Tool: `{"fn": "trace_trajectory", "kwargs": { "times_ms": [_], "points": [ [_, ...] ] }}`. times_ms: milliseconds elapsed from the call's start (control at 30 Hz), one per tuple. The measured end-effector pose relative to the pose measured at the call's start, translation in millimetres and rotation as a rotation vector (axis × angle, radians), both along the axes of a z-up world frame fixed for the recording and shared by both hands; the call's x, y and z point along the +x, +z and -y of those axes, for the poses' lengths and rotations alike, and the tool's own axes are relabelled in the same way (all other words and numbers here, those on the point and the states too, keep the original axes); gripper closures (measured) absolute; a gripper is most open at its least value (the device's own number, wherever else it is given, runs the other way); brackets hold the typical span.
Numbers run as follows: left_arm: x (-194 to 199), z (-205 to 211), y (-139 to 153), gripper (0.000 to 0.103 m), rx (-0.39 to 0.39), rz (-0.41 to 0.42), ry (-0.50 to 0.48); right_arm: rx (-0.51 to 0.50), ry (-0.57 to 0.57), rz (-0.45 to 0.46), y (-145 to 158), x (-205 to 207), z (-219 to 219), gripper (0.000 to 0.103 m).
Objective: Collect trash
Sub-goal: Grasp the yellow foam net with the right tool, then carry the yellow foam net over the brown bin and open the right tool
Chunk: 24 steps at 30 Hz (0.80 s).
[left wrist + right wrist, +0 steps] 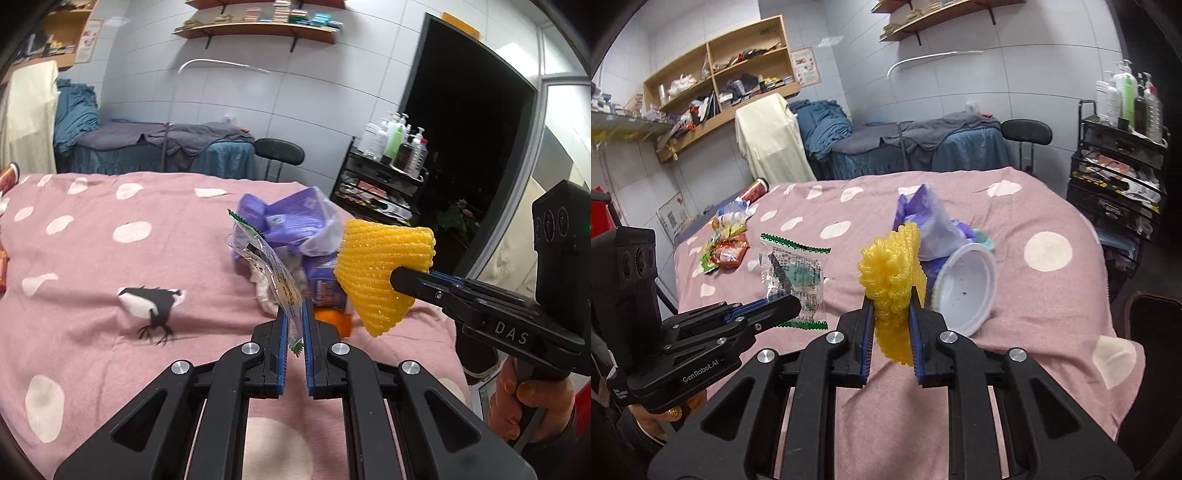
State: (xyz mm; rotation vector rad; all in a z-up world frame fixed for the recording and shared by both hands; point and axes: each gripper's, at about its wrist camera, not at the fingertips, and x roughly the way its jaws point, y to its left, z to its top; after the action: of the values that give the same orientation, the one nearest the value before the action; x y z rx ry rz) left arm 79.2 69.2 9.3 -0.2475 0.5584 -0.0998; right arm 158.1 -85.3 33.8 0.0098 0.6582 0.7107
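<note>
Yellow foam net [892, 280] pinched in the right gripper [892, 325], lifted above the pink spotted bed [1015, 236].
Left gripper [294, 325] clamps a clear wrapper [273, 273]; purple packets [291, 218] lie near the bed's far edge.

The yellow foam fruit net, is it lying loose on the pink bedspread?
No, the right gripper pinches the yellow foam fruit net above the pink bedspread.

Pink bedspread [1015, 229] with white dots covers near bed; black bird print [153, 306] on it. Far: second bed under grey blanket [945, 127], blue bedding pile [823, 118] at its left end. Black stool [1027, 133] right of it. Black trolley [1115, 173] far right, pump bottles [1130, 96] on top. Wooden shelf unit [716, 81] on left wall, cluttered. Cream cloth [768, 140] draped below it. Wall shelves [258, 27] above far bed. Dark doorway [465, 122] right.
</note>
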Motion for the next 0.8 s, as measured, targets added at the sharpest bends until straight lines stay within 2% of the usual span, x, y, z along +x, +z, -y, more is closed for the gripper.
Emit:
{"fn": "trace_trajectory", "kwargs": {
  "times_ms": [567,800],
  "points": [
    [22,94,21,0.095,0.099,0.079,-0.261,0.068,-0.366,0.005,-6,7,145,0.085],
    [32,128,19,0.095,0.113,0.076,-0.355,0.080,-0.484,-0.011,-16,11,188,0.085]
  ]
}}
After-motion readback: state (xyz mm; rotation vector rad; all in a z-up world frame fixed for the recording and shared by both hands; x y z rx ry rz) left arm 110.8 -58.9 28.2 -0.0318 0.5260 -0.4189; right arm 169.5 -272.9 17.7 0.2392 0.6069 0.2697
